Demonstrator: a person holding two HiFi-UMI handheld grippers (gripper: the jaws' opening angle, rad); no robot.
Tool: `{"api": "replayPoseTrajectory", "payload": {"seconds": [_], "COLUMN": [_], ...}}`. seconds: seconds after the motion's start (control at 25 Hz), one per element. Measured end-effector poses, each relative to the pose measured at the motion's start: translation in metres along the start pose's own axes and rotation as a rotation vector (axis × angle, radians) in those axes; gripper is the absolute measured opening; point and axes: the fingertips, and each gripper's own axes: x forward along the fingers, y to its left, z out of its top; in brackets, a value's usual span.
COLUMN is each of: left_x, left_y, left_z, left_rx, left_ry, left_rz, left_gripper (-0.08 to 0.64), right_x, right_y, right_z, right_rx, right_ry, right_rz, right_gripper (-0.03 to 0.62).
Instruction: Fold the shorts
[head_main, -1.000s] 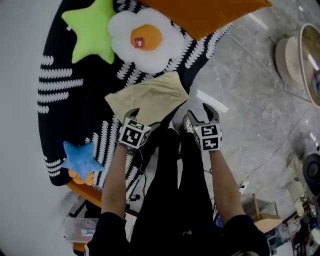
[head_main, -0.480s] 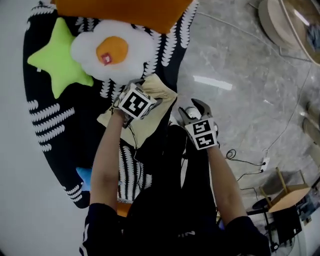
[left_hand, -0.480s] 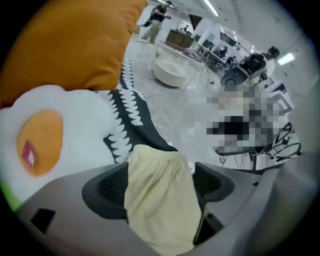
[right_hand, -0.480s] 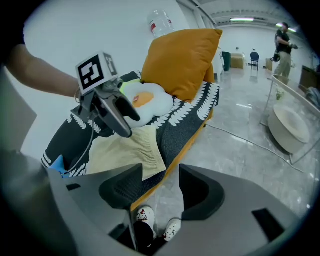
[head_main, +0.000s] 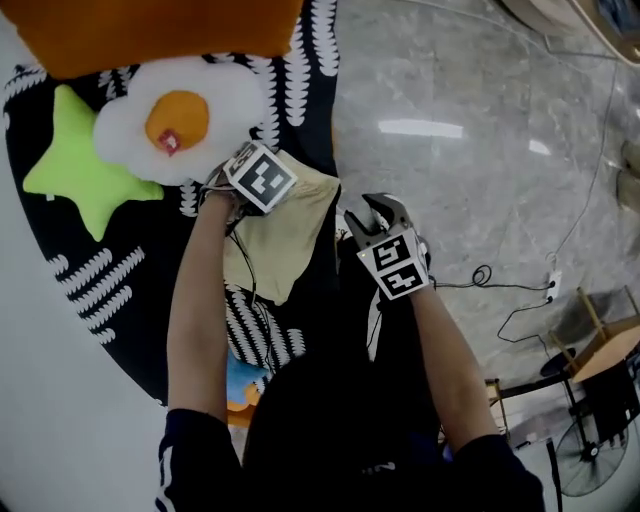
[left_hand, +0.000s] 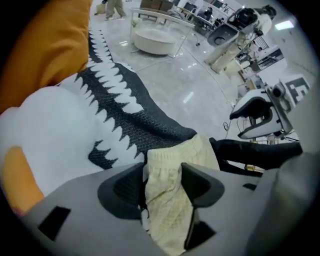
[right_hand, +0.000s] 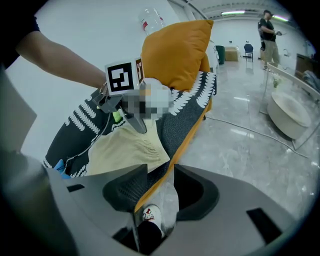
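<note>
The pale yellow shorts (head_main: 283, 245) lie on a black-and-white patterned cover (head_main: 130, 290), near its floor-side edge. My left gripper (head_main: 234, 190) points steeply down at their far edge beside the fried-egg pillow. In the left gripper view its jaws are closing with the shorts' waistband (left_hand: 167, 200) bunched between them, touching both pads. My right gripper (head_main: 368, 222) hangs off the cover's edge above the person's black trousers. Its jaws (right_hand: 162, 187) are closing with nothing between them; only the orange edging, the floor and a shoe show through the gap.
A fried-egg pillow (head_main: 180, 120), a green star pillow (head_main: 75, 165) and an orange cushion (head_main: 150, 30) lie beyond the shorts. A blue star pillow (head_main: 243, 380) lies near my body. Cables (head_main: 520, 300) trail over the grey stone floor (head_main: 470, 130) on the right.
My left gripper went from the shorts' near corner to their far edge by the egg pillow, rolled, and closed over the fabric. The right gripper sank slightly and its jaws narrowed.
</note>
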Motion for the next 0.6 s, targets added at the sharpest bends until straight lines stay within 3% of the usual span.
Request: {"api": "replayPoseTrajectory", "payload": {"seconds": [0.12, 0.2, 0.28, 0.36, 0.6], "left_x": [0.008, 0.009, 0.009, 0.006, -0.029], "left_y": [-0.009, -0.006, -0.007, -0.012, -0.042], "left_z": [-0.011, -0.010, -0.008, -0.007, -0.009], "left_rx": [0.026, 0.058, 0.090, 0.119, 0.328], "left_ry": [0.103, 0.121, 0.114, 0.077, -0.136], "left_rz": [-0.027, 0.012, 0.034, 0.028, -0.065], "left_gripper": [0.226, 0.204, 0.139, 0.058, 0.046], "right_x": [-0.001, -0.001, -0.001, -0.001, 0.006], "right_y": [-0.005, -0.008, -0.010, -0.014, -0.012], "right_z": [0.000, 0.003, 0.005, 0.007, 0.020], "right_rx": [0.010, 0.020, 0.035, 0.042, -0.055], "right_ry": [0.000, -0.010, -0.025, -0.034, -0.025], "right_rz": [-0.007, -0.006, -0.002, 0.006, 0.134], "right_gripper": [0.172, 0.166, 0.161, 0.164, 0.247]}}
